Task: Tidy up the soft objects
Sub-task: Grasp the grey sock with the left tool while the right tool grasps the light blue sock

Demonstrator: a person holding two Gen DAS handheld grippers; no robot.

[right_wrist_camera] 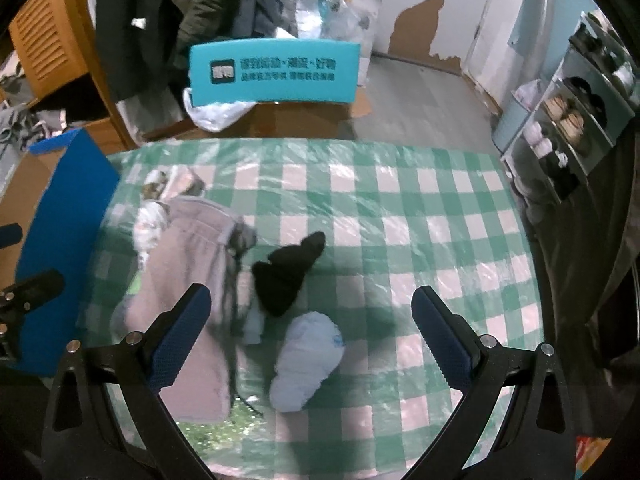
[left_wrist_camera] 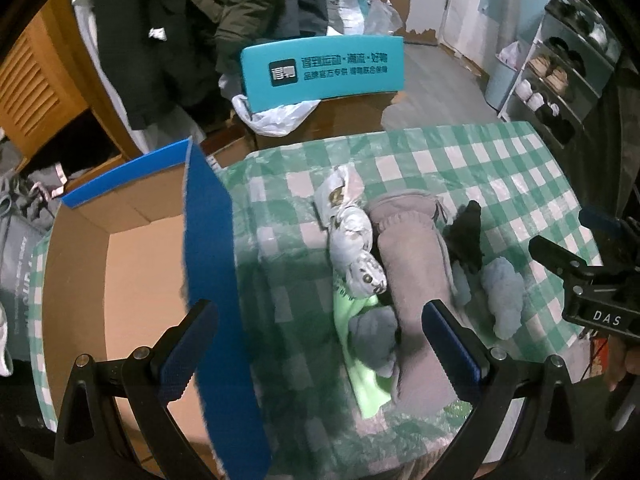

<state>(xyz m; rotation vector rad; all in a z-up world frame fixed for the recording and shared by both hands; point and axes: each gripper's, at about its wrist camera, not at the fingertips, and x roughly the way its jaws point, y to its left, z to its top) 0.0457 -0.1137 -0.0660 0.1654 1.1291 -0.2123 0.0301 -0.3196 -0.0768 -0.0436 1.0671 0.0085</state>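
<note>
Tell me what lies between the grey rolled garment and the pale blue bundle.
A black sock lies between the grey rolled garment and the pale blue bundle, clearest in the right wrist view.

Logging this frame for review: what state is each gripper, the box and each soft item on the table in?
left gripper: open, holding nothing
right gripper: open, holding nothing
cardboard box: open, flaps up, nothing visible inside
grey garment: rolled, on the tablecloth
black sock: bunched, beside the grey garment
light blue bundle: balled up
patterned white cloth: twisted, lying loose
green cloth: flat, under others
</note>
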